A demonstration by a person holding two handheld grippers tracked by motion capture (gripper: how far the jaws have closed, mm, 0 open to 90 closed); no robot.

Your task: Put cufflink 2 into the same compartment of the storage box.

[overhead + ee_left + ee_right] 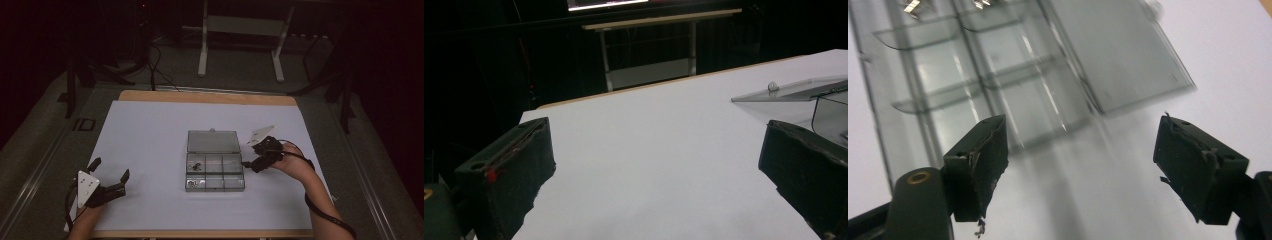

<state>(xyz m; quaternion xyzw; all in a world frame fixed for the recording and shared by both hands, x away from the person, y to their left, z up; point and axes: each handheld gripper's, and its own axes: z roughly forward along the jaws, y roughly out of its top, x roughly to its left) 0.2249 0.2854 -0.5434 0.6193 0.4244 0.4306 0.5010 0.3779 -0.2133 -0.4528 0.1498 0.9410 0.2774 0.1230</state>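
Clear, ribbed plastic compartment box (pixel 215 172), hinged lid flat open, mid-sheet. Just right of box, right gripper (pixel 251 165): jaws wide, nothing between. Well left of box, left gripper (pixel 111 172): matte black jaws wide, empty.

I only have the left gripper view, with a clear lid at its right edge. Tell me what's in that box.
Observer: The high view shows small dark parts in the far-left compartment of the clear box.
Operator: Report the right gripper.
Observer: The right gripper is just right of the box, jaws open, nothing between them.
Operator: Check the near row.
Observer: Small shiny pieces glint in the near-left compartment.
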